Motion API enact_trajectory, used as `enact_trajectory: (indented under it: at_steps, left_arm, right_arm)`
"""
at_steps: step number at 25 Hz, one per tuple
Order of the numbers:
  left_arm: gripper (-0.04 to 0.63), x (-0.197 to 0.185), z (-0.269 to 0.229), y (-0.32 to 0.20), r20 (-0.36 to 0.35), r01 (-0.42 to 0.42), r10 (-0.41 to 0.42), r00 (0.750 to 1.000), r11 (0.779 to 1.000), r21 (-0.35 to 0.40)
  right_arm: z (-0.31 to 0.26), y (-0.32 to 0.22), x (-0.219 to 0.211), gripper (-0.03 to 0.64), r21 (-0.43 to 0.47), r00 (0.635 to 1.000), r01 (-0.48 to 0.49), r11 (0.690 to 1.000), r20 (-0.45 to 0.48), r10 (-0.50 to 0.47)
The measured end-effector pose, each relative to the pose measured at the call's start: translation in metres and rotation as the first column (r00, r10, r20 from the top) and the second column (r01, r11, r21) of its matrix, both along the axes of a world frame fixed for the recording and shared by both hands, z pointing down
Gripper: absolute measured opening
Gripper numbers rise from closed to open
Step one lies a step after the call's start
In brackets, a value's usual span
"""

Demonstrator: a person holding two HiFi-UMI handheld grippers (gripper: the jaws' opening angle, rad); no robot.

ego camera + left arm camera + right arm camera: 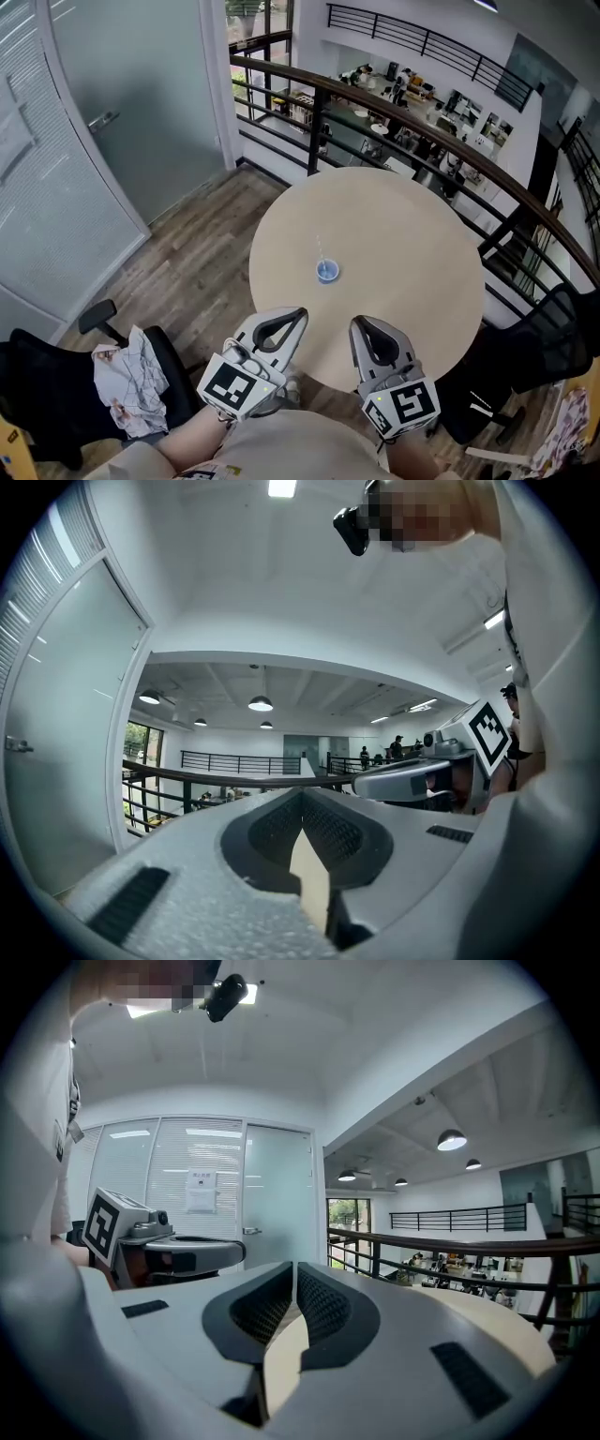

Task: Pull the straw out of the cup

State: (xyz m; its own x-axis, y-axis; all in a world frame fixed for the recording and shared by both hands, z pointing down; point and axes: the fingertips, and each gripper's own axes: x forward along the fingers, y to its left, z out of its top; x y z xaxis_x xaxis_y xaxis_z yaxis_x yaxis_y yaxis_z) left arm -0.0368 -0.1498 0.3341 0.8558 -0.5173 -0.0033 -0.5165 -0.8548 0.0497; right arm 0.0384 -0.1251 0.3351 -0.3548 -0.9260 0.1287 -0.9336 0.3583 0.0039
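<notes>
A small blue cup stands near the middle of the round beige table, with a thin clear straw rising from it. Both grippers hover at the table's near edge, short of the cup. My left gripper is shut with nothing between its jaws, and the left gripper view shows its tips meeting. My right gripper is shut and empty too, its tips together. The cup does not show in either gripper view. Each gripper view shows the other gripper alongside.
A black office chair with a crumpled cloth stands at the lower left. Another black chair stands at the right. A dark railing runs behind the table. A glass door is at the left.
</notes>
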Motion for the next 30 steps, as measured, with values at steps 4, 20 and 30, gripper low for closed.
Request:
enact_trajectory:
  at_steps: [4, 20, 30]
  left_arm:
    - [0.012, -0.002, 0.001, -0.016, -0.004, -0.007, 0.007, 1.000, 1.000, 0.000]
    - [0.012, 0.018, 0.008, -0.029, -0.005, 0.063, -0.063, 0.998, 0.997, -0.055]
    - [0.012, 0.031, 0.010, -0.035, 0.009, 0.105, -0.104, 0.995, 0.993, -0.060]
  right_arm:
    - [0.002, -0.015, 0.000, 0.028, -0.012, 1.000, -0.012, 1.000, -0.006, 0.012]
    - [0.010, -0.036, 0.028, 0.028, -0.051, 0.999, 0.042, 0.998, -0.005, -0.042]
    - [0.008, -0.046, 0.044, 0.029, -0.048, 0.996, 0.079, 0.996, 0.052, -0.077]
